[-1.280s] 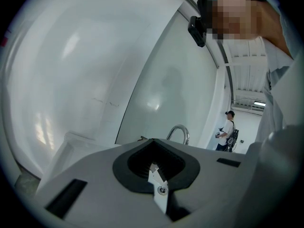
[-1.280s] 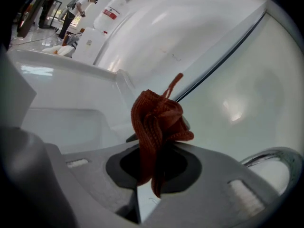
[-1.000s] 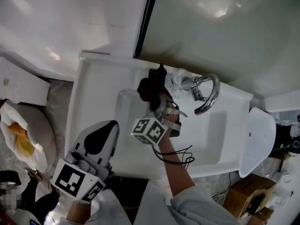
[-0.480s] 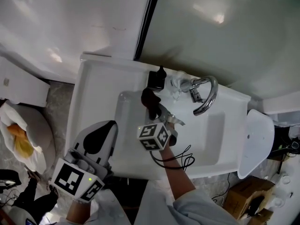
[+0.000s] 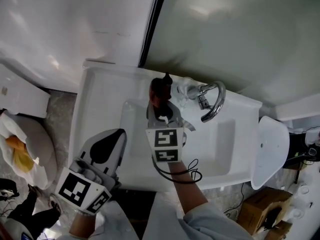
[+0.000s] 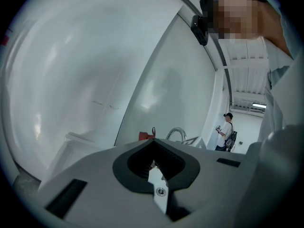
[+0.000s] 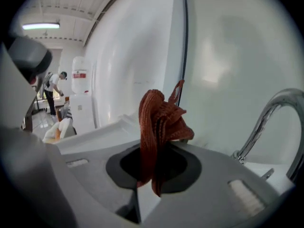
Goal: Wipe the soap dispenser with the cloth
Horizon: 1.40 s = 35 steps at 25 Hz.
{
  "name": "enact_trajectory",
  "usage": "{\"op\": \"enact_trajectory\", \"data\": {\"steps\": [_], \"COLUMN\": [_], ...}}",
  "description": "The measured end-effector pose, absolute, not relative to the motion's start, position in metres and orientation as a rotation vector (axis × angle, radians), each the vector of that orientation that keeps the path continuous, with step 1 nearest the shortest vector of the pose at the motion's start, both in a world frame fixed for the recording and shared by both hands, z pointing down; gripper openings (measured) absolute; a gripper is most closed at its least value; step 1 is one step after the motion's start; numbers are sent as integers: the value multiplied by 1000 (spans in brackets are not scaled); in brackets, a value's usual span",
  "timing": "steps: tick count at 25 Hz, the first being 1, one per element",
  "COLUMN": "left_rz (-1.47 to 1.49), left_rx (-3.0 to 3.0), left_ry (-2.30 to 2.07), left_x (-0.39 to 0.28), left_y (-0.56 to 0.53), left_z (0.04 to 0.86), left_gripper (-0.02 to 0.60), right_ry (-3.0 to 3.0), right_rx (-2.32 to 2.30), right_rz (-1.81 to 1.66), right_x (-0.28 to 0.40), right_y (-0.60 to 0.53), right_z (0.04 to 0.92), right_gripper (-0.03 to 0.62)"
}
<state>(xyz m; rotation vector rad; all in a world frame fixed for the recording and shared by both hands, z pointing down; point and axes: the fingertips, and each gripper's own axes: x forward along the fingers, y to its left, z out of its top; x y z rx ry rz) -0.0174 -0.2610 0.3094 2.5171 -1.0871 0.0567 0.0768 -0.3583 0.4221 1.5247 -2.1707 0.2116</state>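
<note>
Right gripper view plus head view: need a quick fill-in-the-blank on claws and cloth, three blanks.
1. The right claw is ____ on the rust-red knitted cloth.
2. The left claw, closed, holds ____.
3. In the head view, the cloth sits to the ____ of the curved chrome faucet.

Missing words: shut; nothing; left.

No words or numbers are legible. The left gripper's cube (image 5: 82,193) and right gripper's cube (image 5: 165,145) bear only black-and-white square patterns. A red label (image 7: 80,75), left of the cloth (image 7: 159,127), is too small to read.
</note>
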Motion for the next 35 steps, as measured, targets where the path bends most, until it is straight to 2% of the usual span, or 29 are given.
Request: {"op": "enact_trajectory", "data": {"steps": [8,19,35], "left_rz": [63,59,40], "left_rx": [2507,2492,2499], "left_ry": [-1109,-1122,-1099], "left_x": [-29,-41,-39], "left_y": [-260,-260,-261], "left_z": [311,315,314], "left_gripper": [5,5,5], "right_ry": [-2158,-2032,-1856], "right_rx": [1724,1625,1570], "right_rz": [504,731,873], "right_x": [90,76,108], "right_y": [-394,-401,-330], "right_z": [424,483,543], "right_gripper": [55,55,55]}}
